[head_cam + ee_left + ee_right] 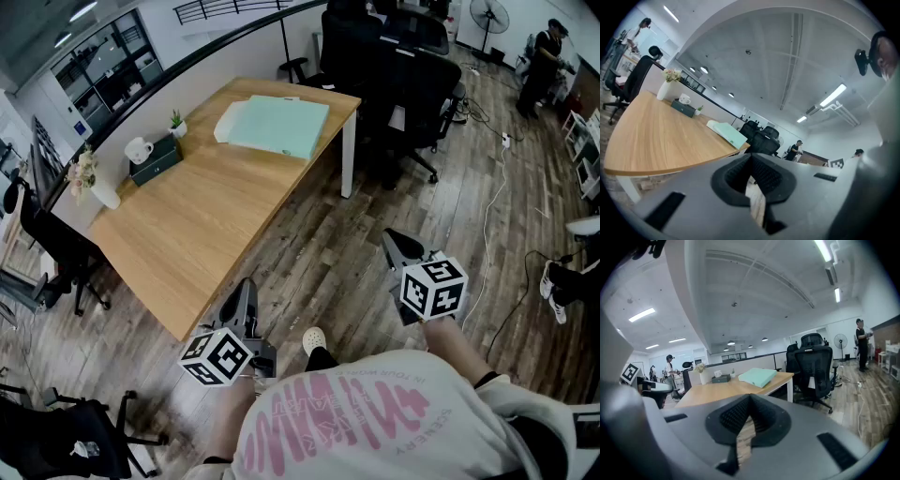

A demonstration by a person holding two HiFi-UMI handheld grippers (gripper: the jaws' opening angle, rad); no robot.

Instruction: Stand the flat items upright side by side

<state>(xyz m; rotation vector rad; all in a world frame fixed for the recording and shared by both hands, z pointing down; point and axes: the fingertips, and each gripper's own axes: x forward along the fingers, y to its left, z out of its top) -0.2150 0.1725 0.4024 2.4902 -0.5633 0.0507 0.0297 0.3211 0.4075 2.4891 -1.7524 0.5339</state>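
**Head view.** You hold both grippers over the wooden floor (375,234), short of the near end of the desk (187,225). The left gripper (246,292) points at the near desk corner. The right gripper (395,240) is well apart from it, further right, over open floor. The mint-green flat items (279,125) lie flat in a pile at the far end of the desk, near its right corner and well away from both grippers. A dark tissue box (155,159), a white mug (139,148) and a vase of flowers (94,183) stand along the left edge of the desk. Black office chairs (403,84) stand beyond the far end.

**Left gripper view.** The fingers of the left gripper (751,157) are pressed together with nothing between them. The flat items (727,132) lie far ahead on the desk (656,136).

**Right gripper view.** The fingers of the right gripper (749,398) are likewise together and empty. The flat items (758,376) rest at the desk's far corner, beside an office chair (813,366).
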